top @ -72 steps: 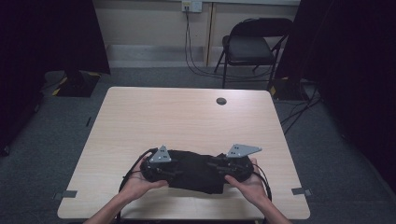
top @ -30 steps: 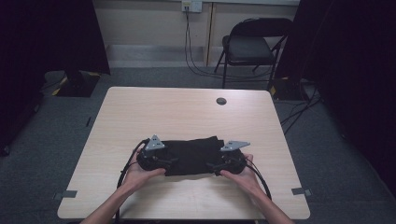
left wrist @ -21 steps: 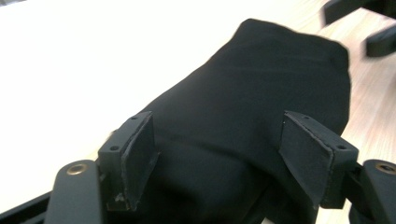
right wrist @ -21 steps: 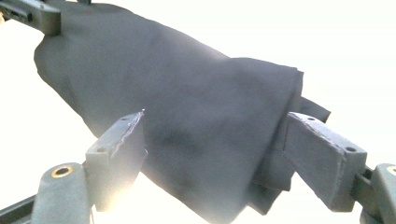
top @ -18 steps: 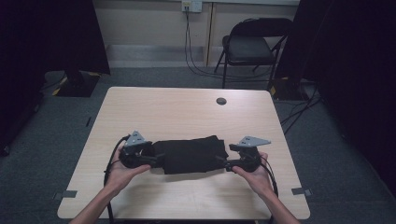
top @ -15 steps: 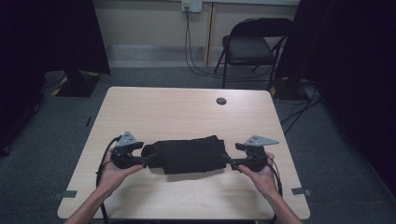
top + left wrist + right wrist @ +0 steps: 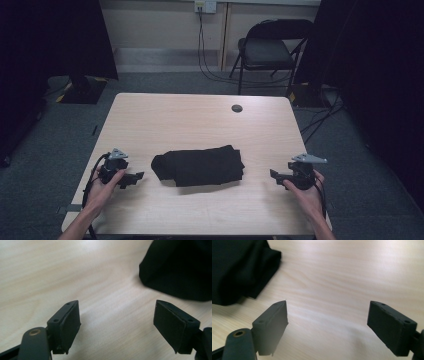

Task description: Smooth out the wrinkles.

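Note:
A folded black cloth [image 7: 199, 165] lies on the light wooden table [image 7: 200, 125], toward its near half. My left gripper [image 7: 136, 176] is off the cloth's left end, held low over the table near the left edge, its jaws having just opened wide with nothing between them. The left gripper view has the cloth [image 7: 180, 270] at upper right, beyond the open gripper [image 7: 127, 322]. My right gripper [image 7: 273, 174] is off the cloth's right end, its jaws also just opened and empty. In the right gripper view the cloth [image 7: 239, 267] sits at upper left, apart from the gripper [image 7: 337, 325].
A round cable hole [image 7: 236, 108] sits near the table's far edge. A black folding chair [image 7: 267, 50] stands behind the table on the grey carpet. Bare tabletop lies between each gripper and the cloth.
Both grippers have let go of the cloth and drawn apart, the left one leftward and the right one rightward. The cloth stays folded in the middle.

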### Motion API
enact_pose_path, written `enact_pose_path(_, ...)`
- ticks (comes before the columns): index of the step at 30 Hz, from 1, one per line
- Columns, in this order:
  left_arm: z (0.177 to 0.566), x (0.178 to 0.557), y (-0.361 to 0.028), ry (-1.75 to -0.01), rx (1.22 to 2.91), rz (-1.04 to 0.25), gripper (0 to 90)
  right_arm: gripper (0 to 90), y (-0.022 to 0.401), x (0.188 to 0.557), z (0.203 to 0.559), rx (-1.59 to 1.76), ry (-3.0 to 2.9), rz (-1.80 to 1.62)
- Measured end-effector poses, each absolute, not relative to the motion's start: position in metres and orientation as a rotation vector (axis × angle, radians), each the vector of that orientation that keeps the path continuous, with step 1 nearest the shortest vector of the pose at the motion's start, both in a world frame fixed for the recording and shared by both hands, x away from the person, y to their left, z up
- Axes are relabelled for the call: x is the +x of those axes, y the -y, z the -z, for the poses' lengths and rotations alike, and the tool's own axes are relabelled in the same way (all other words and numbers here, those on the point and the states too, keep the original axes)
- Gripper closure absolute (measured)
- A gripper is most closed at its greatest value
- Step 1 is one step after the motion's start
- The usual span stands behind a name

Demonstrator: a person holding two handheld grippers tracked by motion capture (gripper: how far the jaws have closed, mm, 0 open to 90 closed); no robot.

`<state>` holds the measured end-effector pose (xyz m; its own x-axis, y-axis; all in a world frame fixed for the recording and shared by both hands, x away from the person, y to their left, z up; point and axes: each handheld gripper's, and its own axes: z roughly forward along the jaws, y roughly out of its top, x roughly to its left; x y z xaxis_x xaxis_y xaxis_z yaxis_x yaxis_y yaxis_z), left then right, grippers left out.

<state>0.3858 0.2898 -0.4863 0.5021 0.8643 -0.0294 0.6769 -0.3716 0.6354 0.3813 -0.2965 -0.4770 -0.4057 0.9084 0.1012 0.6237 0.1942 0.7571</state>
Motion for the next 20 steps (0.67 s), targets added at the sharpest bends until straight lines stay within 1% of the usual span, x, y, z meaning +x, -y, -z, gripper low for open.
enact_pose_path(2, 0.49, 0.386, -0.29, -1.297, 2.149, -0.44, 21.1, 16.0, 0.3, 0.38, 0.483, 1.469, -2.111, -1.03)
enact_pose_path(4, 0.492, 0.385, -0.291, -1.284, 2.134, -0.471, 20.9, 16.4, 0.299, 0.379, 0.489, 1.464, -2.132, -0.983)
enact_pose_path(9, 0.5, 0.383, -0.292, -1.26, 2.08, -0.505, 12.9, 15.3, 0.296, 0.38, 0.497, 1.464, -2.151, -0.916)
enact_pose_path(12, 0.505, 0.384, -0.291, -1.221, 2.06, -0.517, 4.6, 13.7, 0.291, 0.379, 0.5, 1.422, -2.134, -0.879)
enact_pose_path(13, 0.505, 0.384, -0.29, -1.222, 2.065, -0.517, 3.3, 13.3, 0.29, 0.379, 0.501, 1.413, -2.128, -0.877)
enact_pose_path(20, 0.505, 0.384, -0.29, -1.225, 2.064, -0.517, 2.4, 12.8, 0.287, 0.377, 0.504, 1.407, -2.092, -0.908)
